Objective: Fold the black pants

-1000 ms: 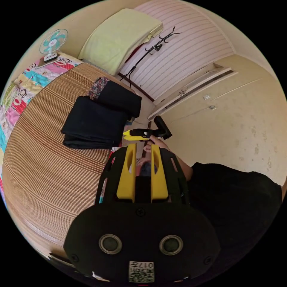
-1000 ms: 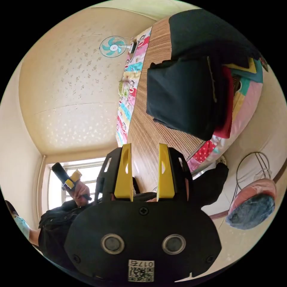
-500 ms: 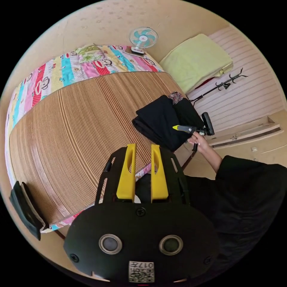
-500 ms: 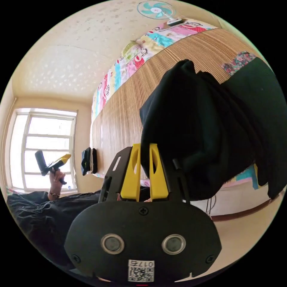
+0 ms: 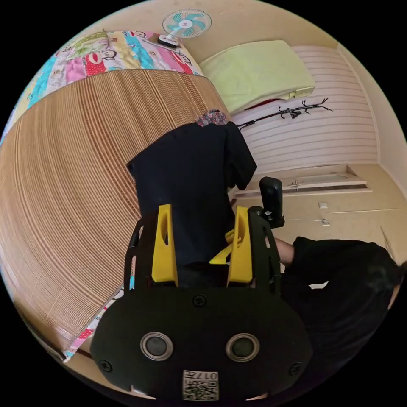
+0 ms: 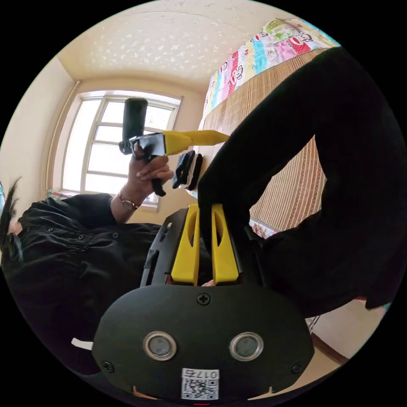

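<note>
The black pants (image 5: 190,186) are seen lying on a striped mat (image 5: 68,178) near its edge, as a dark folded mass, and in the right gripper view they (image 6: 322,169) rise large and close over the same mat (image 6: 296,178). A fold of the pants is pinched by the right gripper (image 6: 205,212), whose yellow jaws are drawn narrow with black cloth between them. In the left gripper view the right gripper (image 5: 237,246) is partly hidden behind the left one, at the near edge of the pants. The left gripper (image 5: 201,212) is held with its jaws spread wide, the pants lying beyond the gap and nothing gripped; in the right gripper view it (image 6: 212,136) is held up by a hand (image 6: 146,169) just beside the cloth, in front of a window (image 6: 106,144). A patchwork sheet (image 5: 106,46) is seen past the mat, with a small fan (image 5: 186,23) at its far end and a pale green pillow (image 5: 254,72) beside it. A black sleeve (image 6: 72,224) is seen below the hand.
</note>
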The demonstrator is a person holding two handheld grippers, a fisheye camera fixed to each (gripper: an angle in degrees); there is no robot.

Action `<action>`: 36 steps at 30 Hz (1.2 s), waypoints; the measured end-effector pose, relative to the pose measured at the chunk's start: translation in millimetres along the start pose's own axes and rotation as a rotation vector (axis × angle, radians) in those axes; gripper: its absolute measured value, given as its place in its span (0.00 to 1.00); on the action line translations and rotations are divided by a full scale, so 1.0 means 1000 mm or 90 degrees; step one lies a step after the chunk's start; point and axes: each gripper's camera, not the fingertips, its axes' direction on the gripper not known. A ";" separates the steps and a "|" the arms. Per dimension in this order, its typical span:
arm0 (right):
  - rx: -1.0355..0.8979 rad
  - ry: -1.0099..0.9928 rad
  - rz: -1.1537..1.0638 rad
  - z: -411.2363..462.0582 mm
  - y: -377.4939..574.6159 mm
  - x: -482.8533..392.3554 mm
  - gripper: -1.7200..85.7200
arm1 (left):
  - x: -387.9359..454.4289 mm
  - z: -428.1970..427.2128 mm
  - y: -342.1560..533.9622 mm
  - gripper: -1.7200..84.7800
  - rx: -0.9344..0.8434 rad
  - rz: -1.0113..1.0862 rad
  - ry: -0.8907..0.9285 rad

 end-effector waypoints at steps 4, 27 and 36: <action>0.009 0.020 0.012 0.014 0.007 0.002 0.06 | 0.001 0.074 -0.038 0.11 -0.205 0.000 -0.172; 0.605 -0.618 0.142 -0.049 0.251 0.154 0.27 | 0.178 -0.137 0.060 0.02 -0.051 0.647 0.503; 0.388 -0.729 -0.327 -0.059 0.032 -0.030 0.11 | 0.245 -0.166 0.235 0.06 -0.178 0.875 0.419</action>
